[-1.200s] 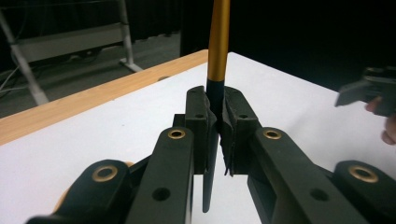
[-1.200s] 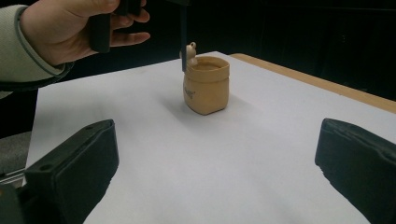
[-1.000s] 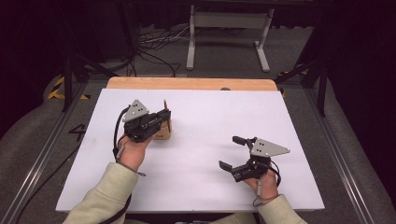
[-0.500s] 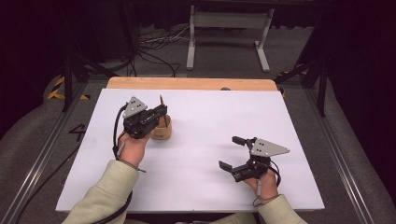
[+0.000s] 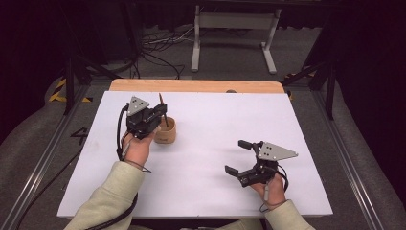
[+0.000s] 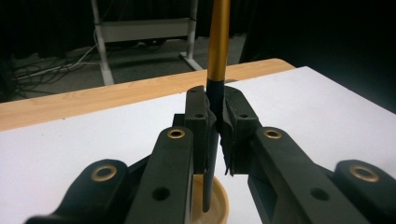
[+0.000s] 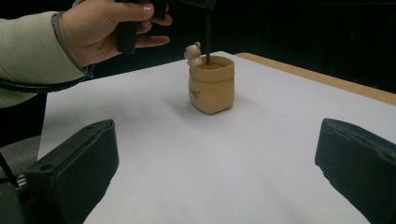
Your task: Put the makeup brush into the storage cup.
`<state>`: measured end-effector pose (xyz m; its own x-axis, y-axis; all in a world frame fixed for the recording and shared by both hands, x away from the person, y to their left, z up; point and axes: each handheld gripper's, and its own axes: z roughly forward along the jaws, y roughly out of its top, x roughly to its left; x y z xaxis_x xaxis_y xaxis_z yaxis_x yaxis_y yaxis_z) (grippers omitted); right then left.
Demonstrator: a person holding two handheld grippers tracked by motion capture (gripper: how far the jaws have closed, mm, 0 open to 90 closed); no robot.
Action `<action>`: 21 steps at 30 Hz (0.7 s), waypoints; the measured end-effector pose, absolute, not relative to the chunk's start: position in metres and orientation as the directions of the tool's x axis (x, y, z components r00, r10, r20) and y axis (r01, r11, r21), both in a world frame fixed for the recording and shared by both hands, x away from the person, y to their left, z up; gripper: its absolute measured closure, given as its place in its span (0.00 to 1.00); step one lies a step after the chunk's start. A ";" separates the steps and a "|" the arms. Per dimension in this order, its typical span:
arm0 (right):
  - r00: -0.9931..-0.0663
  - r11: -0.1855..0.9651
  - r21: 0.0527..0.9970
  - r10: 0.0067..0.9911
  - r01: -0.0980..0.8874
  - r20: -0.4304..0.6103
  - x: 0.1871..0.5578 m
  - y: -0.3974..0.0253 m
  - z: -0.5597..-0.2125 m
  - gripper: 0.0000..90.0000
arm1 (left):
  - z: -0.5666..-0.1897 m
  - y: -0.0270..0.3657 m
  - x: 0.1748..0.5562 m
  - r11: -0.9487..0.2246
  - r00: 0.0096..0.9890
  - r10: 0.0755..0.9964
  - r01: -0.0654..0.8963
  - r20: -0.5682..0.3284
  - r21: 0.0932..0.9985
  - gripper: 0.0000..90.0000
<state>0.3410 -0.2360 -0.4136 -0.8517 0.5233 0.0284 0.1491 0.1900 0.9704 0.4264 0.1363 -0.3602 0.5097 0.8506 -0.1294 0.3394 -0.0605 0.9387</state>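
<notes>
Now the left tongs (image 6: 215,122), clamping the pen (image 6: 218,42), stand it upright in the cup (image 5: 165,130), no longer tilted; right tongs (image 5: 239,157) gape wide at five o'clock

The pen's (image 6: 218,42) top runs off the frame (lower end hidden inside the holder (image 6: 219,205))

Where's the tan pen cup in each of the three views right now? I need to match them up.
High view: pen cup, left of centre, beside the left gripper.
Left gripper view: bottom centre, rim below the closed jaws.
Right gripper view: upper centre.
Shared landmark: the dark pen standing in the cup.
</notes>
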 end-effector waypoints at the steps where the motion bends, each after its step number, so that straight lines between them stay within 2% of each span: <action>1: -0.852 0.190 0.970 0.523 0.150 0.029 0.341 -0.236 -0.414 0.00 | -0.360 0.136 0.427 -0.059 0.505 0.853 0.342 -0.131 0.938 0.91; 11: -0.852 0.183 0.970 0.522 0.163 0.045 0.342 -0.236 -0.414 0.00 | -0.362 0.135 0.431 -0.032 0.454 0.879 0.359 -0.144 0.933 0.91; 21: -0.851 0.176 0.970 0.522 0.168 0.052 0.342 -0.236 -0.414 0.00 | -0.369 0.134 0.435 -0.049 0.461 0.877 0.367 -0.137 0.929 0.91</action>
<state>0.3422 -0.2362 -0.4138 -0.8514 0.5220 0.0524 0.1678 0.1763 0.9699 0.4352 0.1344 -0.3690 0.4614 0.8766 -0.1367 0.3673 -0.0485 0.9288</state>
